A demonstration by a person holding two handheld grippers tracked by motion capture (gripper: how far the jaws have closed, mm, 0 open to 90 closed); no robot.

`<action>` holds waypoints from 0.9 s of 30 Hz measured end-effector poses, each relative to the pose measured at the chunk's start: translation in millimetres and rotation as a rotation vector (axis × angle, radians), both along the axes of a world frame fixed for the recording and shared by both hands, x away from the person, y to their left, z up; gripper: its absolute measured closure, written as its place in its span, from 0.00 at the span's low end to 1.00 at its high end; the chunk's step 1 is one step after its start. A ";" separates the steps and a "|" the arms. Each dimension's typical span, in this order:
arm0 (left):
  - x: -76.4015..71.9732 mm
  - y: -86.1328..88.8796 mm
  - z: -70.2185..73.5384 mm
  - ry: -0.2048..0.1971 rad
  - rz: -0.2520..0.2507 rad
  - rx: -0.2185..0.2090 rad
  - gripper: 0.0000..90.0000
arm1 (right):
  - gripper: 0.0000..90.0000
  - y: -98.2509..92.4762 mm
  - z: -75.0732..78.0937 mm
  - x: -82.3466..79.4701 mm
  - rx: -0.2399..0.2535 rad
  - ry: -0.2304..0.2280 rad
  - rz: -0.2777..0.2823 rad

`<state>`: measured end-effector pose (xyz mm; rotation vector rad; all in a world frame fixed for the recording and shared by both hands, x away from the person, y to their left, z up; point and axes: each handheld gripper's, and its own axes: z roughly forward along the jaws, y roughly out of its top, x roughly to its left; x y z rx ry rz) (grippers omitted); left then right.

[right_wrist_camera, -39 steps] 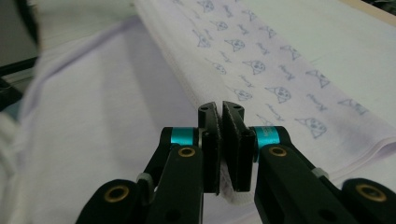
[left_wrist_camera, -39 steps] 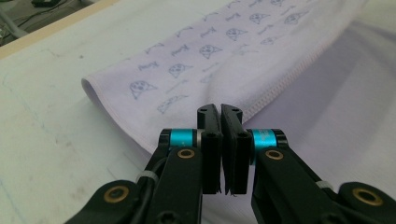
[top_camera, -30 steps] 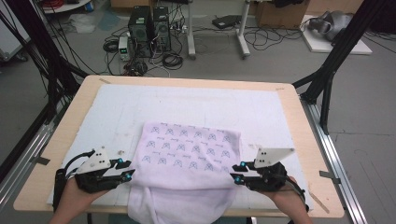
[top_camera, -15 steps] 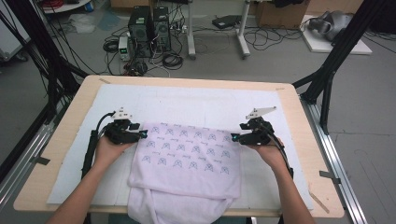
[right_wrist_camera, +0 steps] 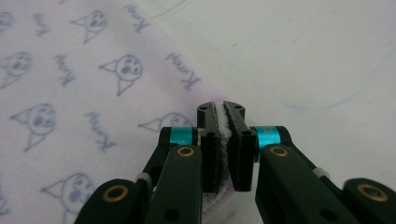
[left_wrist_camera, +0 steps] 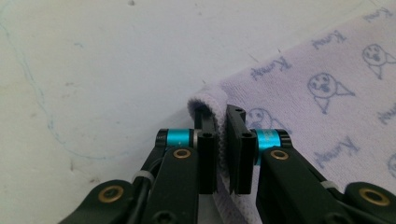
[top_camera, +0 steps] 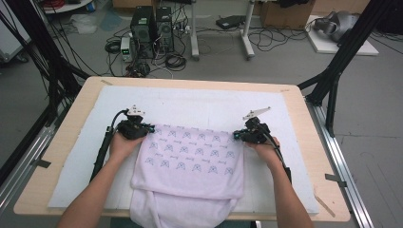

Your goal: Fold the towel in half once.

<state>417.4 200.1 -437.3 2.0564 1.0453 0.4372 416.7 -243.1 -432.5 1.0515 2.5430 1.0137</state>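
Note:
A pale lilac towel [top_camera: 190, 159] printed with small cartoon faces lies on the white mat, its near end hanging over the table's front edge. My left gripper [top_camera: 151, 128] is at the towel's far left corner. In the left gripper view its jaws have just closed and pinch the rolled corner of the towel [left_wrist_camera: 208, 100]. At the far right corner sits my right gripper [top_camera: 236, 136]. Its jaws have just closed too, with the towel's edge [right_wrist_camera: 220, 126] squeezed between the pads [right_wrist_camera: 210, 140]. A hand holds each gripper from below.
A white mat [top_camera: 199, 107] covers most of the wooden table [top_camera: 304, 114]. Black frame legs [top_camera: 332, 76] stand at the table's far corners. Cables and computer boxes [top_camera: 152, 28] lie on the floor beyond the far edge.
Both hands moved from the table's near edge up to the towel's far corners. The jaws opened wider on the way, then shut on the corners.

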 end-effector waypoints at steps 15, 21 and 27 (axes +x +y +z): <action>48.6 -6.6 159.4 -0.302 0.095 0.030 0.94 | 0.93 2.2 154.8 60.5 -0.042 -0.318 -0.109; 48.3 10.2 114.6 -0.178 0.126 0.105 0.63 | 0.56 8.1 119.9 67.2 -0.034 -0.224 -0.110; 21.8 24.9 75.0 -0.119 0.085 0.067 0.59 | 0.48 14.8 78.4 36.0 -0.025 -0.141 -0.022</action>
